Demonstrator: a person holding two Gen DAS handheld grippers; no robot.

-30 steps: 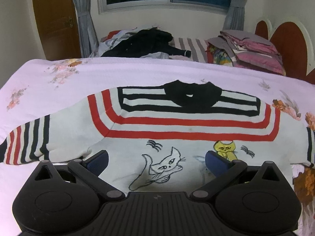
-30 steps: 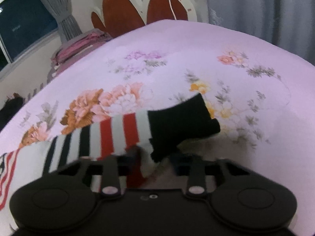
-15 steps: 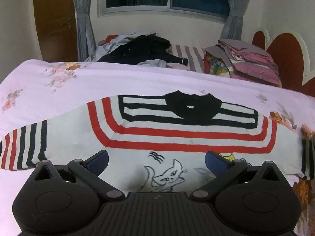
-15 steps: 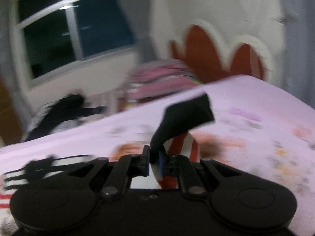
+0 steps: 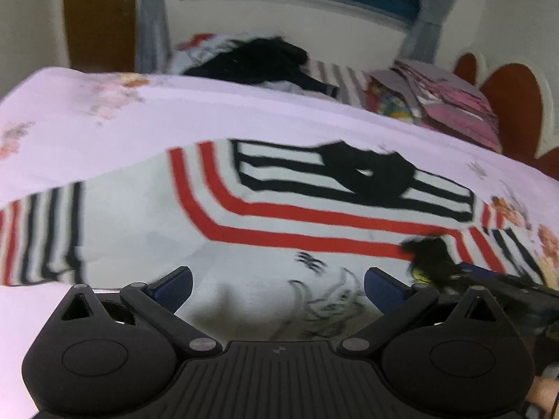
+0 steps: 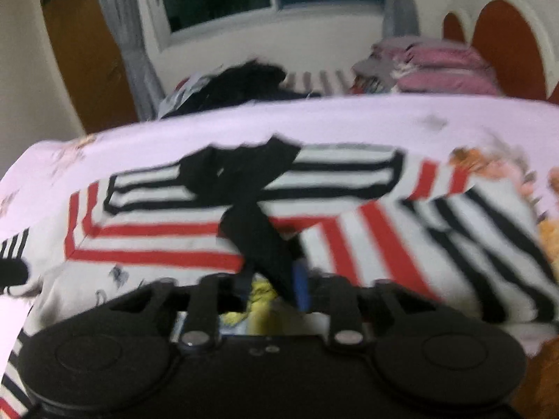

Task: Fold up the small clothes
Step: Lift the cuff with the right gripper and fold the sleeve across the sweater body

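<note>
The right gripper (image 6: 270, 284), jaws just opening, straddles the sweater's (image 5: 146, 230) black ribbed cuff (image 6: 258, 234). The left gripper (image 5: 277, 284) gapes empty over soft striped knit.

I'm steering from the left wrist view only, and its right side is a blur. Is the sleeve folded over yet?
Observer: Yes. In the right wrist view the striped sleeve lies across the sweater, with its black cuff pointing toward the collar.
Operator: Has the right gripper let go?
Observer: The right gripper has just been opening its jaws. The cuff sits between the fingers, seemingly loose, though the view is blurred.
Operator: And the other sleeve?
Observer: The other sleeve lies spread out, its black end at that view's left edge.
</note>
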